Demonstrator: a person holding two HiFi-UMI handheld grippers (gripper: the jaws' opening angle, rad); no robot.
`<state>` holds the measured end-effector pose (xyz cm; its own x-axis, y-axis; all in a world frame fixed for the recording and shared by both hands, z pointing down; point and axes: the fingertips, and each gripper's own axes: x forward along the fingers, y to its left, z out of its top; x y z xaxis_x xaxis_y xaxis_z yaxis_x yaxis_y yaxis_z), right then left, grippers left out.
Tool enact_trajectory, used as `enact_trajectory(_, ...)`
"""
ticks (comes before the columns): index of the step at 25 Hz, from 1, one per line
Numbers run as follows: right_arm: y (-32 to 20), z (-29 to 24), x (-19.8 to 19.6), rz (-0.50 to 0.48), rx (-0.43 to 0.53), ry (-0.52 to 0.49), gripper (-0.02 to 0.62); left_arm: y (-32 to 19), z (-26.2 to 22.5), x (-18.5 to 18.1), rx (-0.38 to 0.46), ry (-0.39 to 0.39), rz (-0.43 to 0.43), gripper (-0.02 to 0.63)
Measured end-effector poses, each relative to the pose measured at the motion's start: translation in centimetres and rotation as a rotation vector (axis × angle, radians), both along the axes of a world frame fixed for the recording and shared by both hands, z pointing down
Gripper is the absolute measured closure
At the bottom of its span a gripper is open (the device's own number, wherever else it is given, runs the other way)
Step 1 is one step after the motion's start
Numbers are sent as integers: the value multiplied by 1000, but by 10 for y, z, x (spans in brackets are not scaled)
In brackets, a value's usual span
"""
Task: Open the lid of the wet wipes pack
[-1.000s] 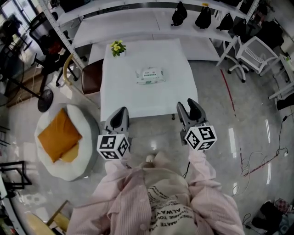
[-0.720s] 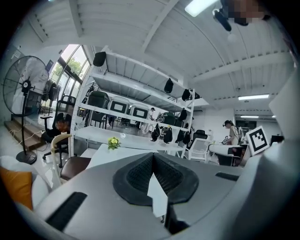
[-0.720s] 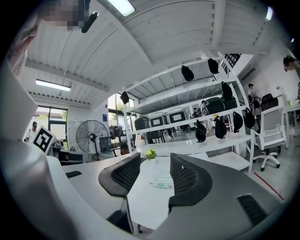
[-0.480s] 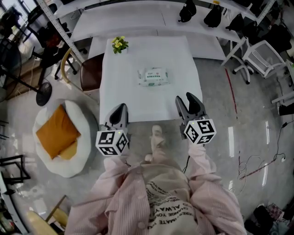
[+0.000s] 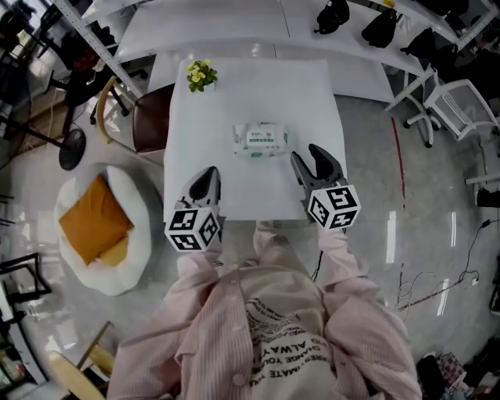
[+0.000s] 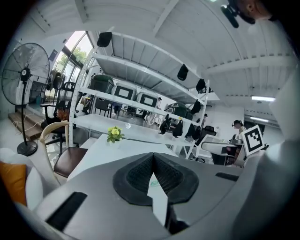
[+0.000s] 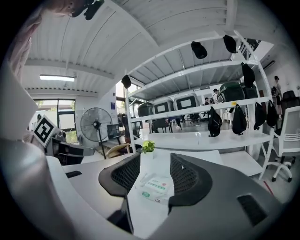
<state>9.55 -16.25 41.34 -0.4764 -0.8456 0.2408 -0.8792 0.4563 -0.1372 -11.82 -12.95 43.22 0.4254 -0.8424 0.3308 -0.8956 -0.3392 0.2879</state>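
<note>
The wet wipes pack [image 5: 260,139] lies flat in the middle of the white table [image 5: 312,94], with its green-printed label up and its lid down. My right gripper [image 5: 306,154] is open and hovers over the table's near right part, just right of the pack and apart from it. In the right gripper view the pack [image 7: 156,188] shows between the spread jaws of that gripper [image 7: 154,159]. My left gripper [image 5: 207,173] is shut and empty over the near left edge. In its own view that gripper [image 6: 153,157] has its pads meeting at the tips.
A small pot of yellow flowers [image 5: 201,76] stands at the table's far left corner. A brown chair [image 5: 151,125] is on the left side, with a round cushion bed holding an orange pillow [image 5: 94,225] nearby. White shelves with black bags [image 5: 332,16] run behind, and a white office chair [image 5: 461,105] stands at the right.
The person has stepped up to the table, and both grippers have moved forward over its near edge, closer to the pack. The jaw states are unchanged.
</note>
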Motion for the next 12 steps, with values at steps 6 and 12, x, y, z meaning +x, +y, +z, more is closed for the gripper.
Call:
enact_trajectory(6,-45,24,-4,-86,-34,57,428,-36,22,7,-53,-6,-23,607)
enact_trajectory(12,-76,53,-21,-207,-70,128,428,-63,47,8,-114,0,-58,607)
